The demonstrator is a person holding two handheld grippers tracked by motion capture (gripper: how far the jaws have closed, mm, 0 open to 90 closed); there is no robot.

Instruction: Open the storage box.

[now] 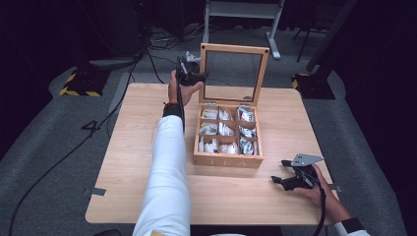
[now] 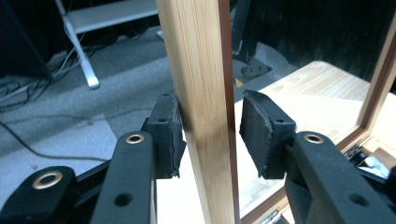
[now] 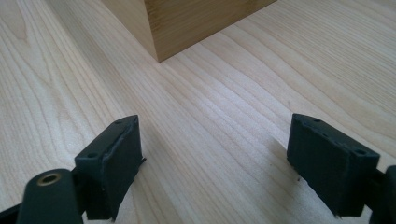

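On the wooden table [image 1: 128, 162], the tea box's lid frame [image 2: 201, 93] stands between the left gripper's [image 2: 210, 135] released fingers [image 2: 169, 135]; right gripper [image 3: 215, 163] spread.

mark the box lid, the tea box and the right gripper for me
box lid [image 2: 201, 93]: left gripper view, left wooden frame rail.
tea box [image 1: 227, 161]: high view, front wall.
right gripper [image 3: 212, 163]: right gripper view, midway between its open fingertips.

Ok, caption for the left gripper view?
Left gripper fingers straddle the tea box's upright lid frame, one pad touching, the other apart.
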